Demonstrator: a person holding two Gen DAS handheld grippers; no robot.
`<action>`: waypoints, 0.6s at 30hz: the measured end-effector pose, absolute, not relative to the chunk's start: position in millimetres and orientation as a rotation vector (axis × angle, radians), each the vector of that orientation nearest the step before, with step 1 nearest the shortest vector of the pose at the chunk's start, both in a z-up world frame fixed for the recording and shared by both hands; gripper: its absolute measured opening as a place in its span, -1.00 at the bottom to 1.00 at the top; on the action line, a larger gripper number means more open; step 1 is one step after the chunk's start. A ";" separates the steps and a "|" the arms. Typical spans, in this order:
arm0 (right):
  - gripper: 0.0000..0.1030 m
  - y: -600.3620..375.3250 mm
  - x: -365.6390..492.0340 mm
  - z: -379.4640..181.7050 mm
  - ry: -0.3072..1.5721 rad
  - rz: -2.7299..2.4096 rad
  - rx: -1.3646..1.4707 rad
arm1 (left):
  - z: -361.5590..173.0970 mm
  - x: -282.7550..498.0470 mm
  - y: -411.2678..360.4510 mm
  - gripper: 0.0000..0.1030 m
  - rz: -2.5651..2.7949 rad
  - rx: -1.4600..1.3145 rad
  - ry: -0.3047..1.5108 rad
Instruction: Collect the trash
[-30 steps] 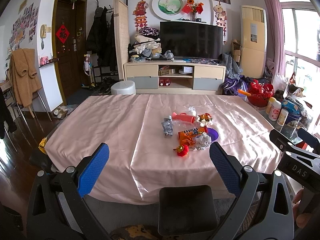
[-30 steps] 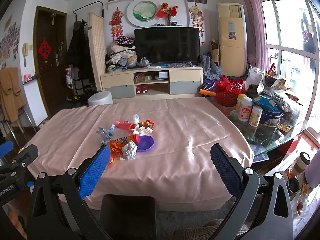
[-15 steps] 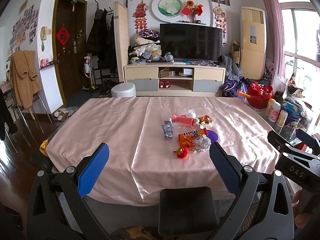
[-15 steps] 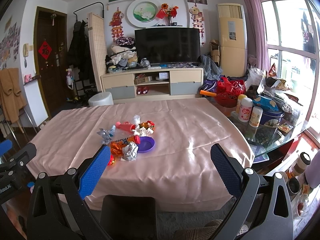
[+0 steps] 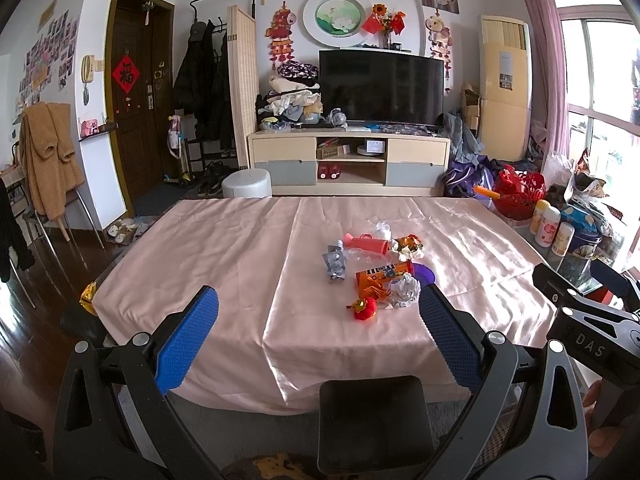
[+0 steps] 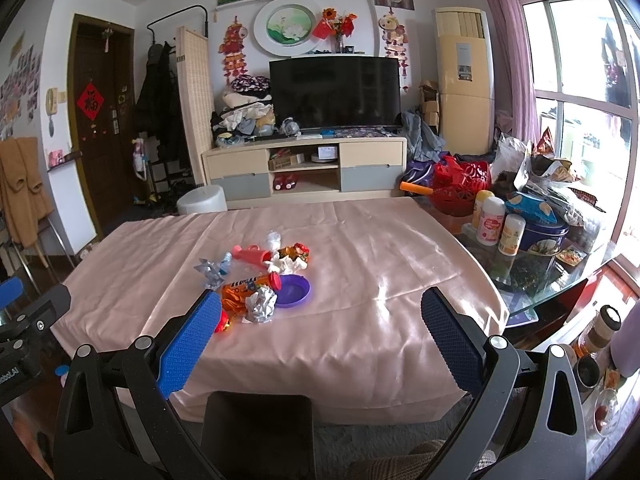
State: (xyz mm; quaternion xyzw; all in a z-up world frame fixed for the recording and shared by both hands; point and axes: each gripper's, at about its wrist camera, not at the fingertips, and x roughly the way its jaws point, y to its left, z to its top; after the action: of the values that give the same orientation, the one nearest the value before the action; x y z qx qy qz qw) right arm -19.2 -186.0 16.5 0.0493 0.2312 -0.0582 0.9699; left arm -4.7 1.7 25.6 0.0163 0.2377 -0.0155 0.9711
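A small heap of trash lies mid-table on the pink tablecloth [image 5: 224, 264]: an orange M&M's tube [image 5: 384, 273], a crumpled paper ball [image 5: 405, 290], a red wrapper [image 5: 363, 309], a silver foil wrapper [image 5: 335, 261], a pink-red tube [image 5: 366, 243], a gold-red wrapper [image 5: 408, 243] and a purple dish [image 5: 425, 273]. The same heap shows in the right wrist view, with the paper ball [image 6: 261, 304] and the dish [image 6: 292, 290]. My left gripper [image 5: 318, 336] and my right gripper [image 6: 320, 338] are both open, empty, held off the table's near edge.
A glass side table [image 6: 560, 292] with bottles, a blue tin and bags stands right of the table. A white stool [image 5: 247, 185], a TV cabinet [image 5: 348, 162] and a red basket [image 5: 519, 196] lie beyond the far edge. A chair with a brown robe [image 5: 48, 160] is left.
Both grippers have drawn back slightly from the table, so the trash heap sits a little farther off. Both stay open.
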 end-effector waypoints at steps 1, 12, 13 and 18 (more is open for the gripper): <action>0.94 -185.9 -18.9 17.3 0.467 -0.117 0.100 | 25.4 -5.5 1.6 0.84 -0.031 0.034 0.479; 0.94 -184.9 -17.2 16.8 0.474 -0.113 0.101 | 19.3 -7.3 2.3 0.84 -0.026 0.028 0.484; 0.94 -184.8 -15.8 15.5 0.478 -0.112 0.101 | 18.3 -6.6 2.5 0.84 -0.025 0.028 0.486; 0.94 -185.8 -9.5 8.6 0.491 -0.115 0.101 | 11.5 0.0 5.3 0.84 -0.023 0.025 0.502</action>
State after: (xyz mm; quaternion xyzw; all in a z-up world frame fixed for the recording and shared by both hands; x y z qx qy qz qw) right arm -9.5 -185.8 8.6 0.0499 0.2430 -0.0568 0.9671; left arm 0.0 5.3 11.5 0.0124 0.2485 -0.0116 0.9685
